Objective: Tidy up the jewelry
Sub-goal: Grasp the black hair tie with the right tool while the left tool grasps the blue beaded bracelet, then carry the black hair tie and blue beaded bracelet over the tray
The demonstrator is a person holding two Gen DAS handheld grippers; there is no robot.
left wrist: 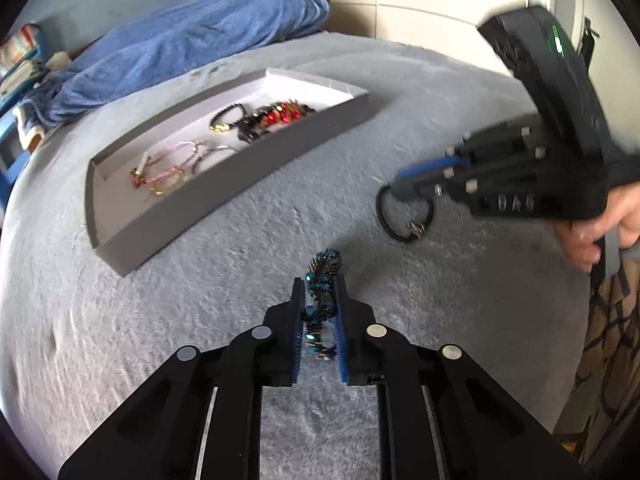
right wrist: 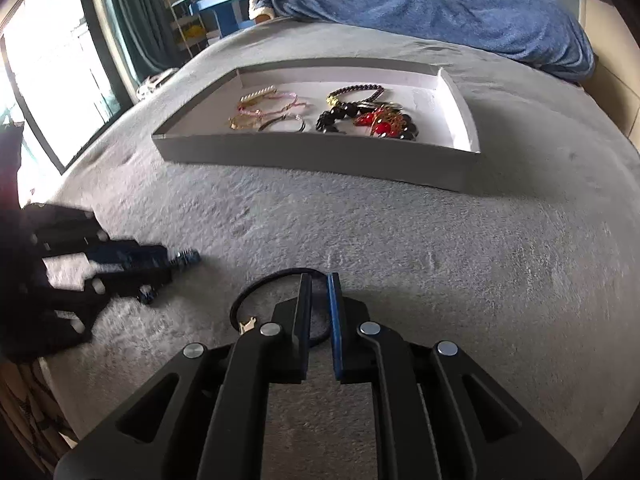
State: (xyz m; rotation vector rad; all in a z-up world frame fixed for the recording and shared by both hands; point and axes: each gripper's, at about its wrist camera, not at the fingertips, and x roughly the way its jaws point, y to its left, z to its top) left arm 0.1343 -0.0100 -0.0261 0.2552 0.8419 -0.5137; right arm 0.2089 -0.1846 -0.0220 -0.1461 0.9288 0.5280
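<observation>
My left gripper [left wrist: 320, 280] is shut on a teal beaded bracelet [left wrist: 325, 266] that sticks out past its tips, just above the grey bedcover. The right wrist view shows that gripper [right wrist: 170, 266] low at the left, blurred, with the bracelet [right wrist: 188, 257] at its tip. My right gripper [right wrist: 319, 276] stands over a black cord ring with a small gold charm [right wrist: 256, 288]. The pads sit a narrow gap apart. The cord crosses that gap without being pinched. The ring [left wrist: 404, 220] lies flat on the cover under the right gripper [left wrist: 394, 186].
A shallow grey tray [right wrist: 312, 156] [left wrist: 192, 216] lies farther back on the bed, holding pink and gold bracelets, a black beaded one and a red-and-black piece. A blue blanket [right wrist: 440, 4] is bunched behind it. A hand [left wrist: 592, 232] grips the right tool.
</observation>
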